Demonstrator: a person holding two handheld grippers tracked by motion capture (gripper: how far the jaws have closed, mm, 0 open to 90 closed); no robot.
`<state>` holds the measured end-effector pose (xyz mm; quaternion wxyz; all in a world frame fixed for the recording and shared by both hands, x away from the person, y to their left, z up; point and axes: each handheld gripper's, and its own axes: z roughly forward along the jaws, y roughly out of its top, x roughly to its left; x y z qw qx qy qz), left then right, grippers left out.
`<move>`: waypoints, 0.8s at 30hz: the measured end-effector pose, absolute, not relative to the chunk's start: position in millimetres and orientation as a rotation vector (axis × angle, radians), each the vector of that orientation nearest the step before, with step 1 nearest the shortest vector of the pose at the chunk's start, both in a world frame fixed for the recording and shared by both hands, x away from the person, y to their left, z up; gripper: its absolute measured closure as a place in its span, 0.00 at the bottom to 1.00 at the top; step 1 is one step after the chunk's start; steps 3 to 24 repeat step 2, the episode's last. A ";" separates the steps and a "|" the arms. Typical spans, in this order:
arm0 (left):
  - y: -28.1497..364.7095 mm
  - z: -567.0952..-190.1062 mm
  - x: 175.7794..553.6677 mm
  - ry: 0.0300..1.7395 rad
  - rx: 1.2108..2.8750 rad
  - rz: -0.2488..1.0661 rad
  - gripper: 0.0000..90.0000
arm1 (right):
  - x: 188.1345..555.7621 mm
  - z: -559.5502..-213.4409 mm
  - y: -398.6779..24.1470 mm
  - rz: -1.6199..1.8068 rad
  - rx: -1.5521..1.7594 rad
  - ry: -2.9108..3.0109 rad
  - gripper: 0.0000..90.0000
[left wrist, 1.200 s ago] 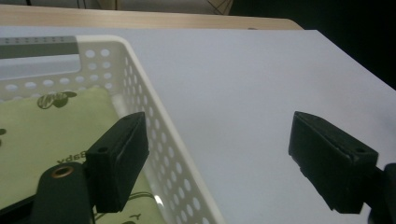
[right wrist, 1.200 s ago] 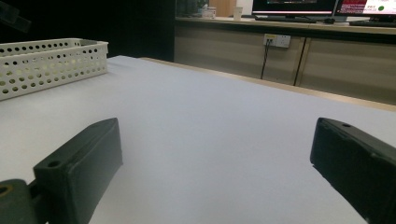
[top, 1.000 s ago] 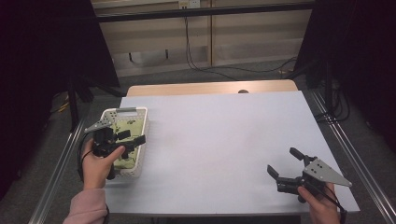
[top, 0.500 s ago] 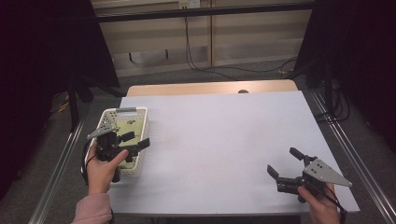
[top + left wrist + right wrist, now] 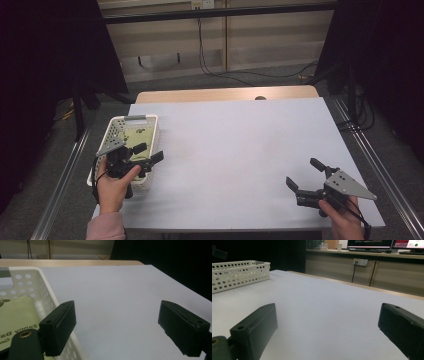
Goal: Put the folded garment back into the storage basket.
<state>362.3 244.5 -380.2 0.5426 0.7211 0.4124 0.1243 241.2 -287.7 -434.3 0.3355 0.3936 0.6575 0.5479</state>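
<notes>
White sheeting covers the table (image 5: 240,150), with a strip of bare wood along its far edge and dark floor and cables beyond. At the left edge sits a perforated white basket (image 5: 150,121) holding a pale green packet (image 5: 138,139) that lies flat on its bottom.

The left gripper (image 5: 148,152) hangs over the basket's near right corner, jaws wide apart with nothing between them; they have just been opening. In the left gripper view one jaw stands over the basket's inside, the other over the sheet, so the basket wall (image 5: 47,298) runs under the gap.

The right gripper (image 5: 306,173) rests near the table's near right corner, jaws also spread and empty, well apart from the basket.

Likely trouble from here: if the left gripper drops as it stands, a jaw may strike the rim or pinch the wall instead of the packet, dragging the light basket toward the table edge. A flat, thin packet may also slip from the pads.
</notes>
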 end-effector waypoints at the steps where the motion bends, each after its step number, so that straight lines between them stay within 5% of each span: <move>1: 244.0 -379.8 362.1 0.978 1.709 0.296 0.17 | 241.1 -434.2 -287.6 1.427 1.028 1.715 0.02; 24: 243.8 -379.3 362.2 0.973 1.717 0.300 0.16 | 241.4 -434.3 -287.5 1.430 1.025 1.716 0.02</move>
